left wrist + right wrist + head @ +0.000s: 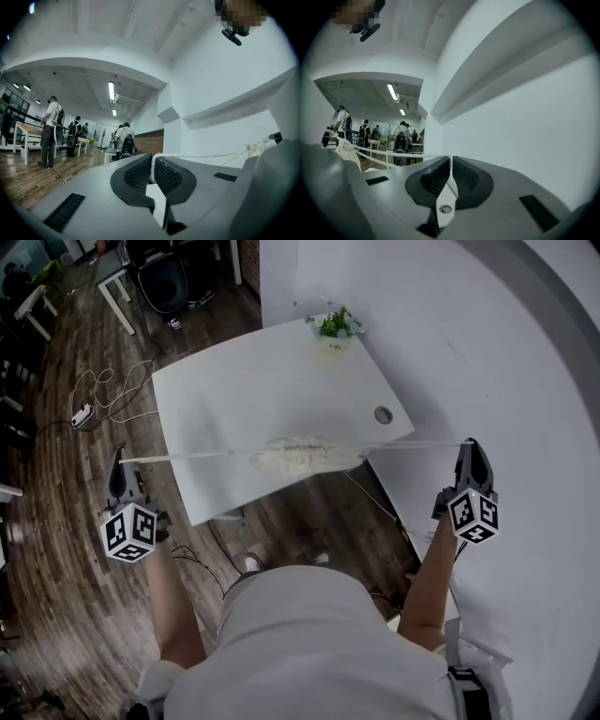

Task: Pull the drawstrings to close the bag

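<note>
Pulling both strings tight
My left claw (117, 457) and right claw (472, 446) each pinch 1 drawstring (187, 457). The bag (298, 457) sits bunched mid-frame at the table (234, 381) edge. Next, I think: pull wider.

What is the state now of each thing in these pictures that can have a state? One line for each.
Left gripper: shut on the left drawstring.
Right gripper: shut on the right drawstring.
Left drawstring: pulled taut.
Right drawstring: pulled taut.
Bag: mouth gathered, almost closed.
Potted plant: upright at the far edge of the table.
</note>
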